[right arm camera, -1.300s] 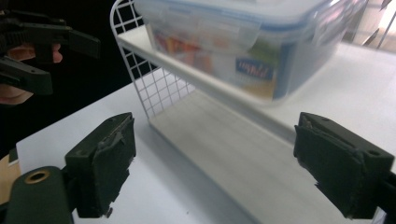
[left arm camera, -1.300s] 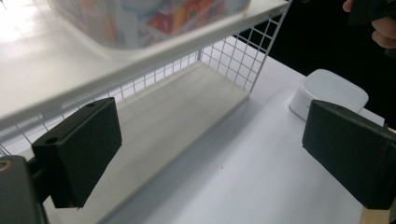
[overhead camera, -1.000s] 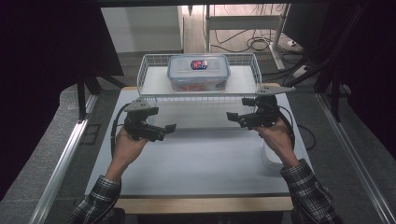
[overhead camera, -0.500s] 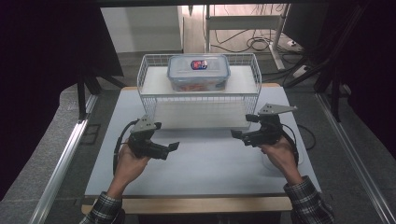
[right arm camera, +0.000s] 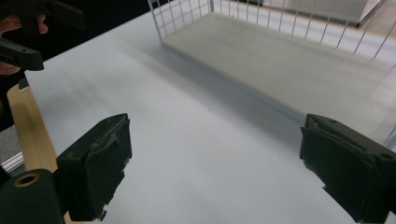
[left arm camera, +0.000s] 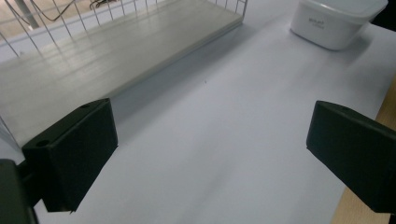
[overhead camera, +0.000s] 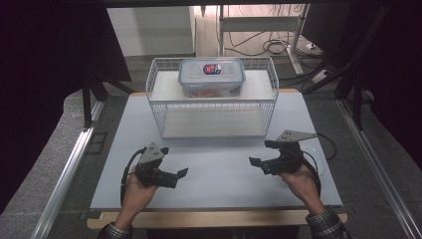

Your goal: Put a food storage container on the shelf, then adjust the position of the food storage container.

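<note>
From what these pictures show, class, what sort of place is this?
Probably a lab or workshop bench set up for recording, not a home: a plain white table ringed by dark screens, loose cables on the floor behind, and a wire rack holding a lidded plastic box.

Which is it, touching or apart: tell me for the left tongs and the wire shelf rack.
Apart. In the high view the left tongs hover with a strip of bare table between them and the wire shelf rack; the left gripper view shows the same gap.
</note>
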### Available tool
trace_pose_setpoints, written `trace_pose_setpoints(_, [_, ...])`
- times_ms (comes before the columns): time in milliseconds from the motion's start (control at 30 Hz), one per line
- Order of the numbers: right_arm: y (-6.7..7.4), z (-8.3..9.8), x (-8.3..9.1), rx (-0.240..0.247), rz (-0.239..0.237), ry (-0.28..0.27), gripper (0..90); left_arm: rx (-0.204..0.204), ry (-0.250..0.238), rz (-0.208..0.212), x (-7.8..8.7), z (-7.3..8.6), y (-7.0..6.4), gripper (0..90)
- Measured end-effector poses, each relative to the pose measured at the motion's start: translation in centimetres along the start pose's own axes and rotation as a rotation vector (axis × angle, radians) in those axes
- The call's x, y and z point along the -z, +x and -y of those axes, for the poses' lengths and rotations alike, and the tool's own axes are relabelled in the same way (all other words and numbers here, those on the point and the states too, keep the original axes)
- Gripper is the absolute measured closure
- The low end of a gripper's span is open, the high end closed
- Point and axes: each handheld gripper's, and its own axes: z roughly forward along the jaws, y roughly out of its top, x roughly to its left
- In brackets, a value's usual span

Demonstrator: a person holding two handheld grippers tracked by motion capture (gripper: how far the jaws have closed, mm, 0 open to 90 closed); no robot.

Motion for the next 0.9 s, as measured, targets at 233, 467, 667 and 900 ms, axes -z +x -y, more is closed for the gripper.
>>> trace_pose_setpoints(233, [0.7, 2.2, -0.2, 0.014, 0.024, 0.015, 9.6, -0.006, 0.028, -0.036, -0.2, 2.7, -1.0, 2.0])
trace_pose_setpoints(467, [1.4, 4.4, -0.9, 0.034, 0.047, 0.038, 9.4, 0.002, 0.072, -0.035, -0.6, 4.3, -1.5, 2.1])
trace_pose_setpoints(667, [1.9, 5.3, -1.9, 0.032, 0.036, 0.093, 8.0, -0.011, 0.09, -0.053, -0.7, 4.7, -1.6, 2.0])
trace_pose_setpoints(900, [1.5, 5.1, -1.6, -0.014, 0.042, 0.081, 2.8, 0.016, 0.077, -0.052, -0.6, 4.9, -1.2, 2.0])
